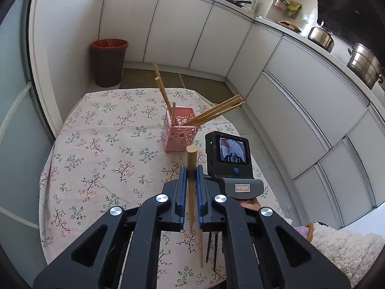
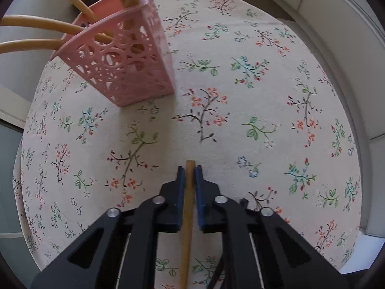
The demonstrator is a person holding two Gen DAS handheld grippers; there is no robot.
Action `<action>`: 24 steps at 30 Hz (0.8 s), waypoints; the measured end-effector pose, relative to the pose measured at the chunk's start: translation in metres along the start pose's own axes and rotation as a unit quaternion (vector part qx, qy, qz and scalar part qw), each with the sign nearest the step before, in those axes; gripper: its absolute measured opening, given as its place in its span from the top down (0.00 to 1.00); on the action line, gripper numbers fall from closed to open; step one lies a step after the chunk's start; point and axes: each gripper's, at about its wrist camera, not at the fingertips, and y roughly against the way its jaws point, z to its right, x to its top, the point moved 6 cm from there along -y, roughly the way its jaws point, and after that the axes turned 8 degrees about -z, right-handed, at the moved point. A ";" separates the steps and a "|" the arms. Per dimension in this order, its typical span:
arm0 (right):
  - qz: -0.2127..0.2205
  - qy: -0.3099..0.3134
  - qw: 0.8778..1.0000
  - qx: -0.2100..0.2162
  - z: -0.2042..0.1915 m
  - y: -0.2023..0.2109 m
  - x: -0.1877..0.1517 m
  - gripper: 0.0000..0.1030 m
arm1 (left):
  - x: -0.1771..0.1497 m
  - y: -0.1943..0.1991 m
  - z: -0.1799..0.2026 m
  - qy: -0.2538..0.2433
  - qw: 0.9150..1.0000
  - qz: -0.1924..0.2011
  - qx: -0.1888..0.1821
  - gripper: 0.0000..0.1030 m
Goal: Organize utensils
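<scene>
Loading chopsticks: worktop carries pink holder at 12 o'clock, several sticks already in. Left gripper fingers clamped on one chopstick; right gripper likewise clamped on another, holder at 10 o'clock. Next, probably: carry over rim, tip vertical, release.

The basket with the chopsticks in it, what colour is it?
Pink. The basket has cut-out round holes in its sides, seen best in the right wrist view.
</scene>
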 end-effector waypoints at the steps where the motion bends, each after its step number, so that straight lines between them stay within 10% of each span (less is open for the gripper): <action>1: 0.003 -0.006 1.000 0.010 0.000 0.001 -0.001 0.92 | 0.000 0.001 -0.002 0.003 1.000 0.001 0.002 0.93; 8: 0.101 0.026 0.986 0.130 0.013 0.079 -0.031 0.92 | 0.002 0.015 -0.002 0.004 1.000 0.016 0.003 0.93; 24: 0.266 0.120 0.936 0.195 0.053 0.281 -0.103 0.92 | 0.022 0.062 0.049 -0.035 0.997 0.059 0.032 0.94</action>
